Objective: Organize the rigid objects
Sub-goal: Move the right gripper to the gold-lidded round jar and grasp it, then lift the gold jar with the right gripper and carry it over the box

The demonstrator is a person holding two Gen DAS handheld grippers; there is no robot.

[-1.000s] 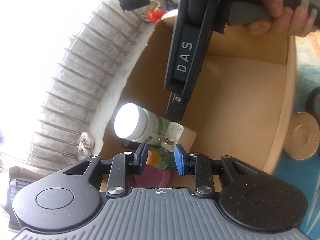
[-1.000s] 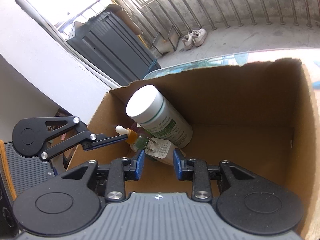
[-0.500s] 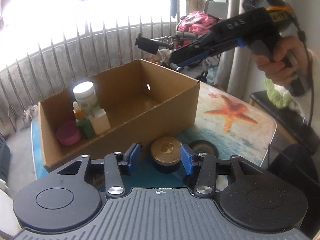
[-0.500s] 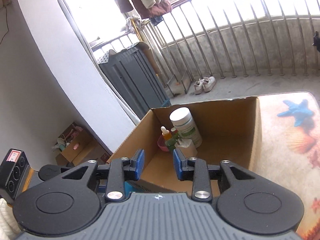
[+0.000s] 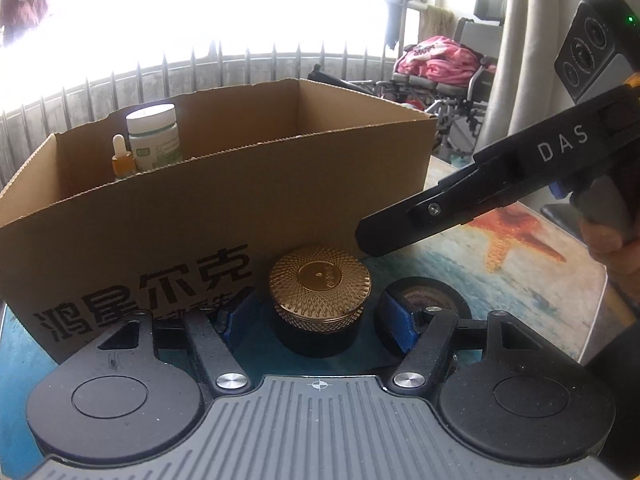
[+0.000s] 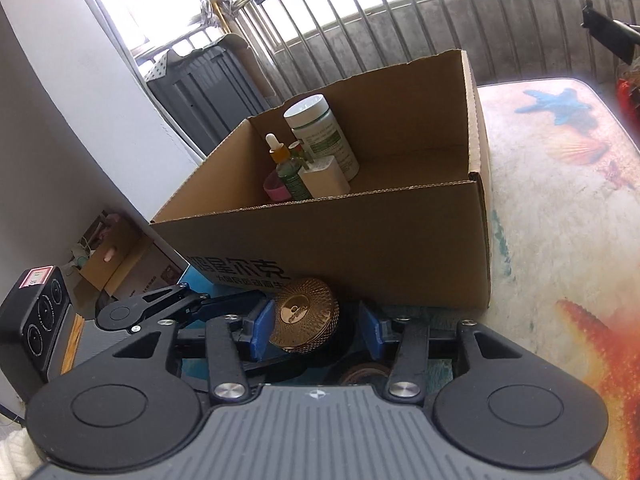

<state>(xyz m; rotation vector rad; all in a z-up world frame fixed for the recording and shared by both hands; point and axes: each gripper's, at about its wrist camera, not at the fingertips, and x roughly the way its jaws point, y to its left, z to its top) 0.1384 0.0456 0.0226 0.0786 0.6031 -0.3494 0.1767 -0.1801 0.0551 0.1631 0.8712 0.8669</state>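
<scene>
A black jar with a gold patterned lid [image 5: 320, 292] stands on the table just in front of the cardboard box [image 5: 200, 220]. My left gripper [image 5: 318, 320] is low around the jar; its jaws are opening, with a gap between each blue pad and the jar. My right gripper [image 6: 316, 334] is also opening, with nothing gripped. In the left wrist view the right gripper [image 5: 372, 236] hangs just above and right of the jar. From the right wrist the gold-lidded jar [image 6: 306, 314] shows between its fingers, and the left gripper [image 6: 180, 308] reaches in from the left.
A black tape roll [image 5: 424, 304] lies right of the jar. Inside the box's [image 6: 360, 240] left end stand a white bottle [image 6: 320, 132], a dropper bottle [image 6: 280, 152], a green bottle [image 6: 294, 176], a white block [image 6: 324, 178] and a pink jar [image 6: 276, 190]. The seaside-print table [image 6: 560, 200] extends right.
Both grippers have come out of the box and dropped to the table in front of it. The left one rolled upright and now straddles the gold-lidded jar. Both pairs of jaws have widened.
</scene>
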